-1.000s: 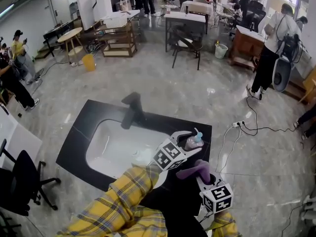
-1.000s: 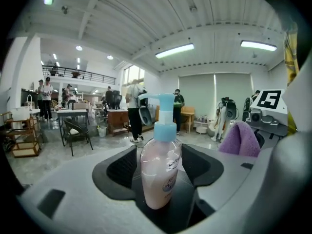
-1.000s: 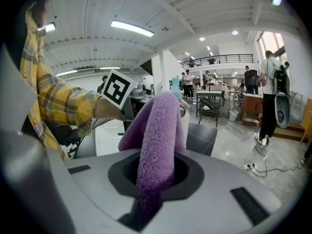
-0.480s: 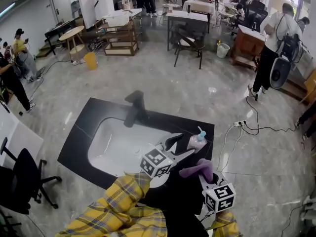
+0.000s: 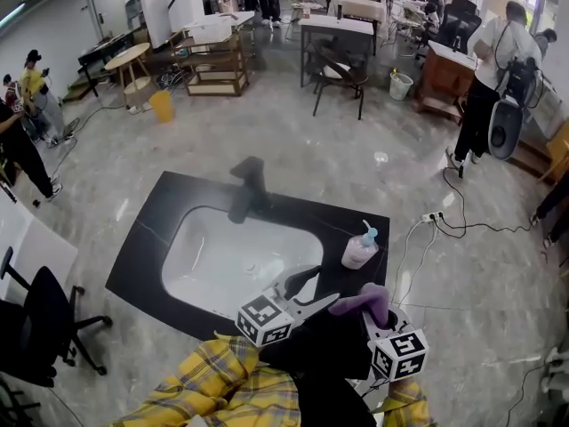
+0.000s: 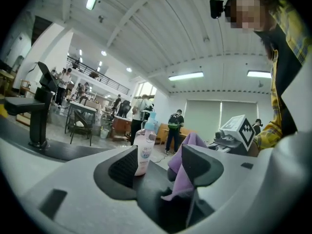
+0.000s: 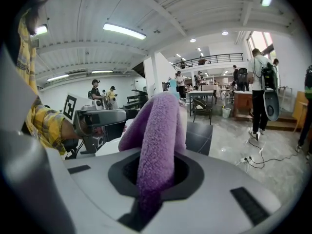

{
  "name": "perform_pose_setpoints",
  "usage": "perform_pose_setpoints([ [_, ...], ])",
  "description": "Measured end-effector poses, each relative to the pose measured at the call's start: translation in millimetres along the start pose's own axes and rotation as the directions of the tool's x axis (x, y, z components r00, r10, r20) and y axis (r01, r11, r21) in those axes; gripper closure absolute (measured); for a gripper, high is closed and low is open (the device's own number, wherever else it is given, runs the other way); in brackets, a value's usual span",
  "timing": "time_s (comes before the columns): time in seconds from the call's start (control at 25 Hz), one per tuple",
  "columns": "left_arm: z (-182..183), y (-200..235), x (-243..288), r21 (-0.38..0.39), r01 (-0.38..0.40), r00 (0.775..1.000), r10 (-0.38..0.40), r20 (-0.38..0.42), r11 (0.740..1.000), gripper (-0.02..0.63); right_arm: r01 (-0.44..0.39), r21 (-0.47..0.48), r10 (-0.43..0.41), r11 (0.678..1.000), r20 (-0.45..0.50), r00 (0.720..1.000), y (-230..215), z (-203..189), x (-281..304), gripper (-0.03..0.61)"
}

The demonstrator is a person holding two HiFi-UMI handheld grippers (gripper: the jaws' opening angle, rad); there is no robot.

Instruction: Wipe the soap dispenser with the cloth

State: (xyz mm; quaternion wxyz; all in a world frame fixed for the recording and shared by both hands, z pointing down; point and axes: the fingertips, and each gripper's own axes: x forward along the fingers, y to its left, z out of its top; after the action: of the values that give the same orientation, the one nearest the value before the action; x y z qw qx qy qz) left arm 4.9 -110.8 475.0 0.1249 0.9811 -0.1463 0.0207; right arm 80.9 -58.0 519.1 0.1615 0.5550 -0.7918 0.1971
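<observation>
With the soap dispenser [image 5: 360, 249] standing free near the right edge of the black counter [image 5: 142, 252], the left gripper [image 5: 322, 285], whose jaws have just been opening and stand apart with nothing between them, should steady it while the right gripper [image 5: 375, 318], clamped on the purple cloth [image 7: 158, 130], rubs gently.

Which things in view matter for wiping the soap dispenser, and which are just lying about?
In the job: soap dispenser, purple cloth, right hand-held gripper shut on that cloth.
Just lying about: black faucet, white sink basin, office chair, yellow bin.
</observation>
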Motion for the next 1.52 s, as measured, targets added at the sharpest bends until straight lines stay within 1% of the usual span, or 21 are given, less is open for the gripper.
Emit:
perform_pose_setpoints([
  [0.04,-1,-2,-4,-0.005,-0.005,1.0,0.005,0.003,1.0,0.348,0.006,0.005,-0.006,1.0,0.003,1.0,1,-1,-1,0.541],
  [0.12,-1,-6,-11,-0.01,-0.01,1.0,0.01,0.014,1.0,0.396,0.016,0.011,-0.016,1.0,0.005,1.0,4,-2,-4,0.541],
  [0.24,-2,-11,-17,-0.016,-0.008,1.0,0.008,0.018,1.0,0.434,0.032,0.021,-0.032,0.999,0.007,0.999,8,-4,-8,0.541],
  [0.44,-4,-16,-28,-0.007,-0.006,1.0,0.006,-0.003,1.0,0.499,0.052,0.048,-0.053,0.997,0.018,0.998,16,-6,-13,0.541],
  [0.6,-10,-15,-36,-0.009,-0.014,0.999,0.014,-0.037,1.0,0.545,0.064,0.068,-0.064,0.996,0.008,0.998,23,-13,-15,0.541],
  [0.72,-12,-16,-42,-0.014,-0.02,0.999,0.02,-0.043,1.0,0.554,0.07,0.092,-0.071,0.993,0.013,0.997,26,-16,-18,0.541],
  [0.84,-20,-16,-48,-0.034,-0.024,0.998,0.022,-0.051,0.999,0.554,0.084,0.115,-0.088,0.99,0.023,0.996,28,-20,-21,0.541],
  [1.04,-29,-17,-54,-0.051,-0.022,0.997,0.018,-0.081,0.998,0.554,0.109,0.177,-0.118,0.978,0.04,0.992,24,-25,-27,0.541],
  [1.24,-33,-9,-56,-0.062,-0.044,0.995,0.038,-0.097,0.997,0.554,0.12,0.191,-0.129,0.974,0.034,0.991,21,-29,-30,0.543],
  [1.52,-36,-3,-54,-0.087,-0.066,0.994,0.057,-0.098,0.994,0.554,0.122,0.241,-0.139,0.963,0.051,0.989,16,-31,-31,0.543],
])
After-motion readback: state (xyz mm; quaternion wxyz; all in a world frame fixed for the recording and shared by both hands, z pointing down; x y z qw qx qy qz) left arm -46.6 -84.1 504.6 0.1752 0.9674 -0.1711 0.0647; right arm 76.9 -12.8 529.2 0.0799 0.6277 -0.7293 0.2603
